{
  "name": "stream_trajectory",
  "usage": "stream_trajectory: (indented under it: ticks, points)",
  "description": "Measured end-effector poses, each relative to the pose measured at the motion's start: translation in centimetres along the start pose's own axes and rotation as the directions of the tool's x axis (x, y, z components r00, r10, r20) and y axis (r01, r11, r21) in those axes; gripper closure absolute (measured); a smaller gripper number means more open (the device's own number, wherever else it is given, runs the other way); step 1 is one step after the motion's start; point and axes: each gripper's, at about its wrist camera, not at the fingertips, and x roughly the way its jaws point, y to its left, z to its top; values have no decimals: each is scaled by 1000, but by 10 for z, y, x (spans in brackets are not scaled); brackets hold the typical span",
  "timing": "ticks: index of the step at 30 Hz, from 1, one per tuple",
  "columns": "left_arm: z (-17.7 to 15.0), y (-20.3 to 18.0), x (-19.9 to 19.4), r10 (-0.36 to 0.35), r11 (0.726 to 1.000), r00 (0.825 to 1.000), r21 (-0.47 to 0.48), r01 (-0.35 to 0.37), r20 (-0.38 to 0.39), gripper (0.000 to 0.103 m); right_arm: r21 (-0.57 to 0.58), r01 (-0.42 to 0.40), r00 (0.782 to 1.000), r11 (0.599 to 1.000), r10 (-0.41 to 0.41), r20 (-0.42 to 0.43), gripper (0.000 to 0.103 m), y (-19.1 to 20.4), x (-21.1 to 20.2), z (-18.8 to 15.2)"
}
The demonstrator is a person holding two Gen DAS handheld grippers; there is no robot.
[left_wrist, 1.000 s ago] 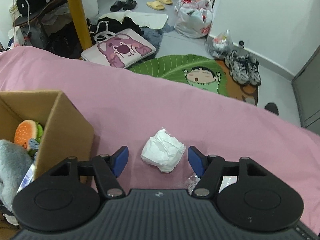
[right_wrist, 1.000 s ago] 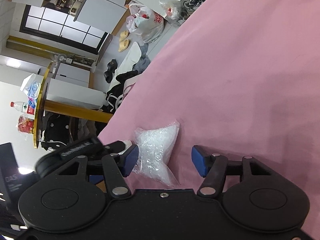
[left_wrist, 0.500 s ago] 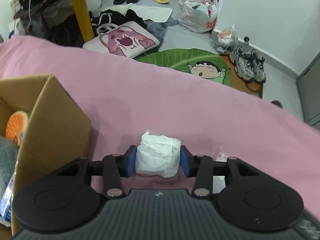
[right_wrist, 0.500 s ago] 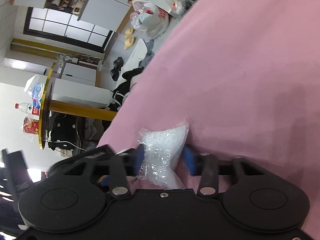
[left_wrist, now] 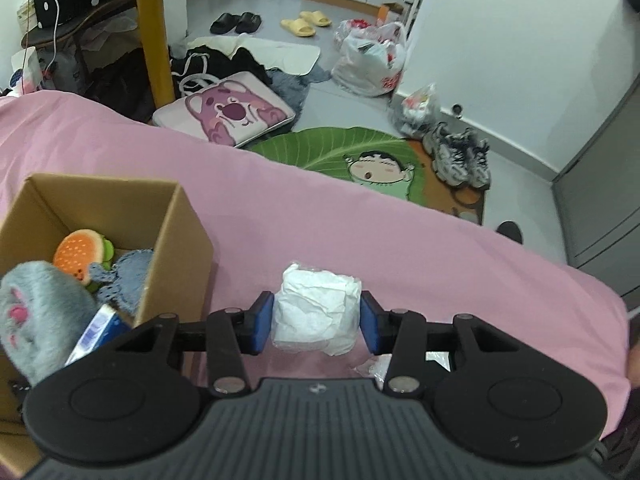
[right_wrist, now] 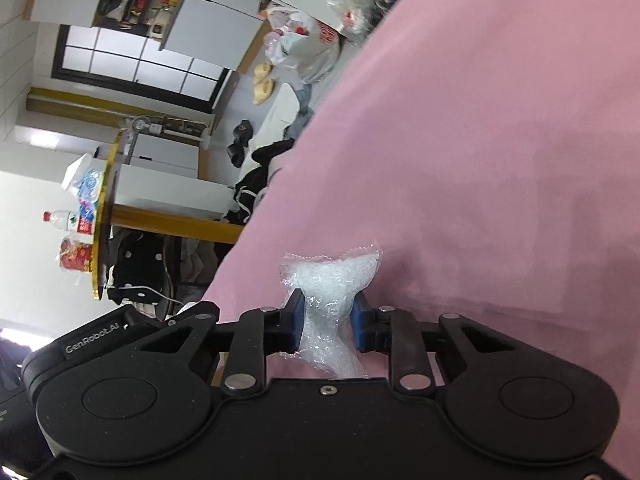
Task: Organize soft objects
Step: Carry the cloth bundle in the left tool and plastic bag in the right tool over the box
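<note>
My left gripper is shut on a crumpled white paper wad, held just above the pink bedsheet. To its left stands an open cardboard box holding a burger plush, a grey furry plush, a blue knitted piece and a blue-white packet. In the right wrist view my right gripper is shut on a clear bubble-wrap bag, pinching its middle over the pink bedsheet. That view is rolled sideways.
Past the bed edge the floor holds a pink bear cushion, a green leaf mat, sneakers, plastic bags and slippers. A yellow post stands at the back left.
Both grippers went from open around their items to shut on them. The left one has lifted the paper wad, and the box interior now shows more.
</note>
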Motion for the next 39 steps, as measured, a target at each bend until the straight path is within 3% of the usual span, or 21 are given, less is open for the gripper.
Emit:
stream_trajectory:
  ticks: [19, 22, 27, 39]
  points:
    - [-14, 51, -91, -88, 996, 994, -11, 89, 63, 59, -247, 63, 997, 967, -48, 65, 80, 69, -53, -23]
    - [-17, 58, -102, -87, 996, 993, -6, 88, 77, 59, -350, 130, 989, 928, -98, 108, 80, 86, -58, -32]
    - [-20, 71, -116, -87, 996, 992, -10, 89, 95, 59, -464, 164, 984, 871, -110, 143, 80, 109, -63, -45]
    - [-22, 114, -133, -65, 996, 991, -49, 71, 113, 59, -623, 126, 991, 772, -65, 119, 80, 146, -59, -75]
